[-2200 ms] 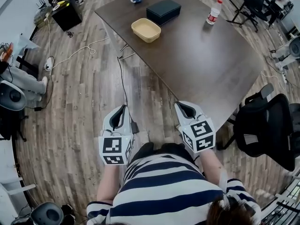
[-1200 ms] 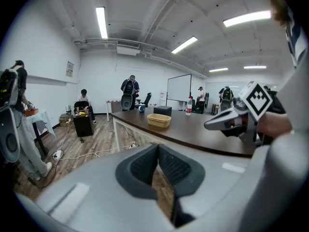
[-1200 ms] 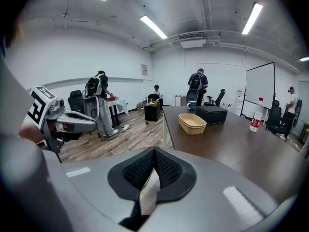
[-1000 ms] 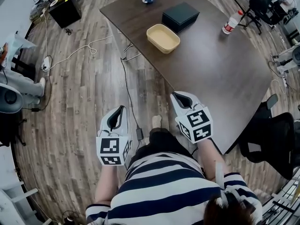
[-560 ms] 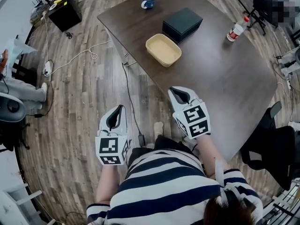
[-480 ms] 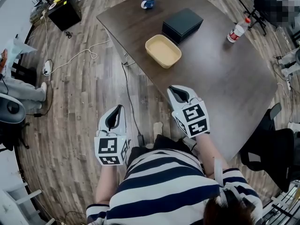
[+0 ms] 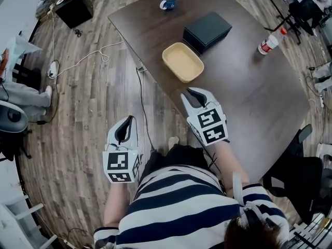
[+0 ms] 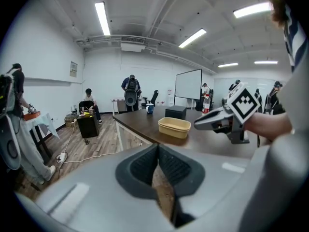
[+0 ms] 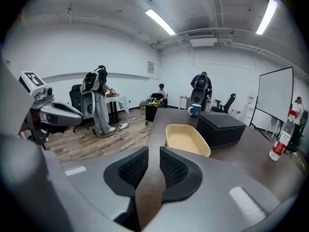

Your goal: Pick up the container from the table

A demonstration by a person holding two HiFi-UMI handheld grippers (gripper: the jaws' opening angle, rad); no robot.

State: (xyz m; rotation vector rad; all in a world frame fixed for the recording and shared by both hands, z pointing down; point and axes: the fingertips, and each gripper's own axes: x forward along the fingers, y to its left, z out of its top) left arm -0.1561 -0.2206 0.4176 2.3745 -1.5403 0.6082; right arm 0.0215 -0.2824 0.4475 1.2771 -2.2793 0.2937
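One shallow beige plastic container [image 7: 182, 62], rectangular with rounded corners, is noted lying flat on the dark brown wooden table [image 7: 249, 102], near the table's edge closest to the person. Its open side is turned up and its inside is seen bare. In the head view its long axis runs diagonally, from upper left to lower right; in the right gripper view one short end is turned toward the camera. Counted on the table: one container, one black rectangular box [image 7: 207, 31] just beyond it, one blue and white mug [image 7: 168, 1] at the far end, and one clear plastic bottle with a red label [image 7: 272, 41] well apart to the right. Two grippers are counted. The right gripper [image 7: 187, 92] is held over the table edge, aimed at the container and near it but not touching; its jaws have just been opening, a narrow gap stands between them, and nothing is held. The left gripper [image 7: 132, 118] is held over the wooden plank floor [image 7: 88, 102] beside the table, its pads brought together on nothing.
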